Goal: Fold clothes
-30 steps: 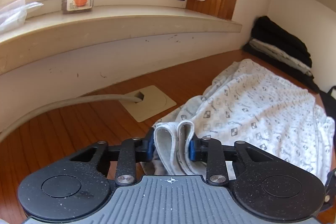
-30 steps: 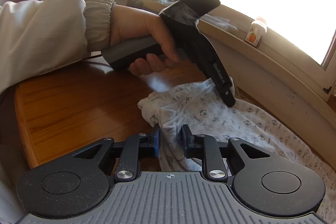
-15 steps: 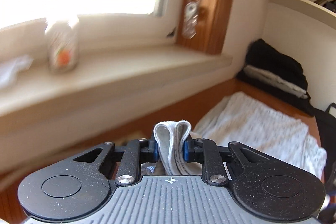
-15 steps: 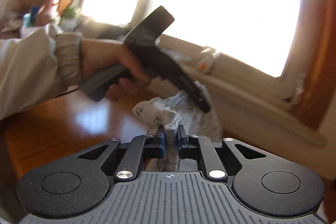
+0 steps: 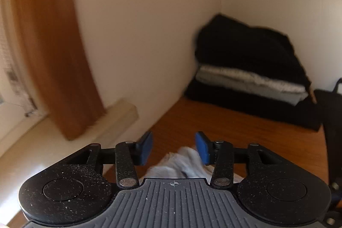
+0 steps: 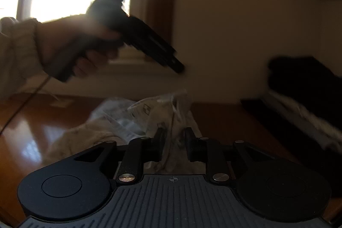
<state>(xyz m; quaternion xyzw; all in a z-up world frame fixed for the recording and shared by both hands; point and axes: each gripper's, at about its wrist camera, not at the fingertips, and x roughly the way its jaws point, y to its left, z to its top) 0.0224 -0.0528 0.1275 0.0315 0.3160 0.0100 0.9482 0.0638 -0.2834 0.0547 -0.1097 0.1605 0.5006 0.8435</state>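
Left wrist view, left to right: wooden window frame (image 5: 49, 52), cream wall, then a stack of folded clothes (image 5: 252, 69), dark with one pale layer, against the corner on the wooden table (image 5: 245, 127). The left claw (image 5: 174, 147) points down at the table; its blue pads (image 5: 146, 147) stand apart and are opening, and the pale garment (image 5: 183, 164) lies blurred just below and between them, pressed by neither.

Right wrist view, left to right: a sleeve (image 6: 15, 50), a hand (image 6: 85, 52) holding the left tool in the air, the crumpled patterned garment (image 6: 145, 116) heaped on the table, and the dark stack at far right. The right claw (image 6: 173, 144) is also opening; a strip of the cloth runs up between its jaws, apparently loose, though blur leaves contact on the left pad uncertain.

Step in hand, as judged: release of the carried edge at the end of one fold. The next move likely calls for drawing both tools clear of the cloth, then finding a fresh edge and flattening the heap.

The garment is bunched rather than flat; its long axis seems to run across the table toward the stack, but the blur makes this unsure
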